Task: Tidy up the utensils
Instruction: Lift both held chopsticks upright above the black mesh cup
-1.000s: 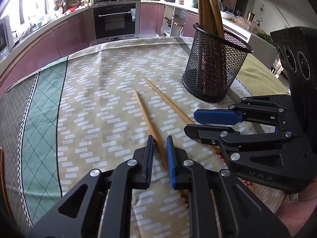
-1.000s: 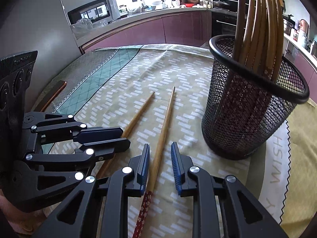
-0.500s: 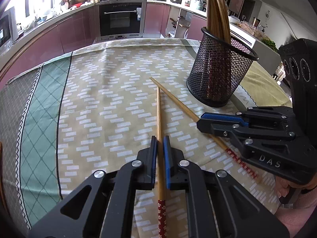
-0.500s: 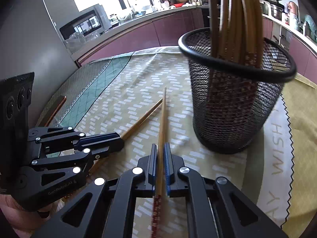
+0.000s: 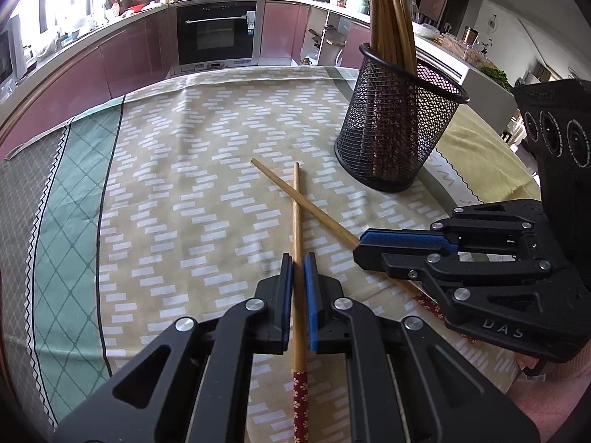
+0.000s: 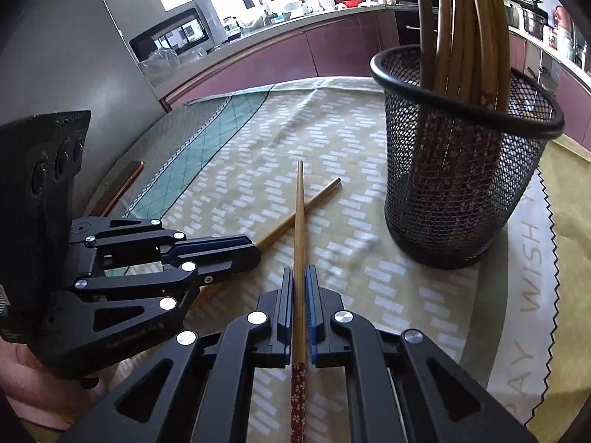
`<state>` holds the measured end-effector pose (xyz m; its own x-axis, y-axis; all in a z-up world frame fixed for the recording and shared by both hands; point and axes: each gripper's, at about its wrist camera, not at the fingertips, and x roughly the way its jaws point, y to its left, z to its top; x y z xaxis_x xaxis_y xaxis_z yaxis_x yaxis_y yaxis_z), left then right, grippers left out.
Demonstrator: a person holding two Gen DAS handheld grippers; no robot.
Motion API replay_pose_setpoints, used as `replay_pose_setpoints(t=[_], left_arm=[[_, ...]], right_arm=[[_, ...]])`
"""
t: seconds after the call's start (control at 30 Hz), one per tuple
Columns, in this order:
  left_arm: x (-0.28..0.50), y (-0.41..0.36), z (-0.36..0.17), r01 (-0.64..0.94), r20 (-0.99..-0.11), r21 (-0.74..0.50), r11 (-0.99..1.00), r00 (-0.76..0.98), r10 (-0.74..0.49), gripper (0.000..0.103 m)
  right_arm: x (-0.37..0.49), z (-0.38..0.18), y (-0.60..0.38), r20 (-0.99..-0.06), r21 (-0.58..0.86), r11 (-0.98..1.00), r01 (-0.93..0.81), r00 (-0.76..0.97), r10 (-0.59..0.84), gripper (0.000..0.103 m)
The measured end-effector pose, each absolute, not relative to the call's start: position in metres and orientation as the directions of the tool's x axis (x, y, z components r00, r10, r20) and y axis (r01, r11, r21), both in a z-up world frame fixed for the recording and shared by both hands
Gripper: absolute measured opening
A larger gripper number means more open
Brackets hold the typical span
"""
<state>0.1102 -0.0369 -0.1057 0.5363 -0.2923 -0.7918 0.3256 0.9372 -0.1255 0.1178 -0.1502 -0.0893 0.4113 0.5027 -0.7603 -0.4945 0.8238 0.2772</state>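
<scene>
My left gripper (image 5: pixel 298 258) is shut on a wooden chopstick (image 5: pixel 296 221) with a red patterned end, held just above the tablecloth. My right gripper (image 6: pixel 299 271) is shut on a second chopstick (image 6: pixel 300 214) of the same kind. The two chopsticks cross each other in both views. In the left wrist view the right gripper (image 5: pixel 360 249) is at the right, holding its chopstick (image 5: pixel 314 210). In the right wrist view the left gripper (image 6: pixel 256 249) is at the left. A black mesh holder (image 5: pixel 399 125) with several chopsticks stands beyond, also in the right wrist view (image 6: pixel 461 170).
A patterned beige and green tablecloth (image 5: pixel 177 192) covers the table. Kitchen cabinets and an oven (image 5: pixel 216 33) stand behind the table. A fridge and a microwave (image 6: pixel 177 33) are at the left in the right wrist view.
Both grippers closed on the chopsticks that lay between their fingers and lifted them slightly. The chopsticks now cross, and the mesh holder looks nearer to the right gripper.
</scene>
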Motion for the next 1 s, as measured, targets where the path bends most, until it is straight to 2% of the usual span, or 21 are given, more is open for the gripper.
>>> replay_pose_setpoints(t=[0.3, 0.37, 1.0], left_arm=[[0.119, -0.045, -0.106, 0.348, -0.798, -0.094, 0.933, 0.533, -0.280, 0.010], [0.120, -0.045, -0.106, 0.342, -0.797, -0.093, 0.935, 0.537, -0.275, 0.008], [0.106, -0.030, -0.072, 0.355, -0.731, -0.195, 0.914, 0.569, -0.376, 0.007]], right_arm=[[0.123, -0.091, -0.140, -0.761, 0.265, 0.828, -0.494, 0.420, 0.494, 0.007], [0.123, -0.091, -0.141, -0.759, 0.269, 0.829, -0.491, 0.422, 0.496, 0.006], [0.102, -0.060, -0.170, -0.664, 0.310, 0.800, -0.513, 0.486, 0.569, 0.006]])
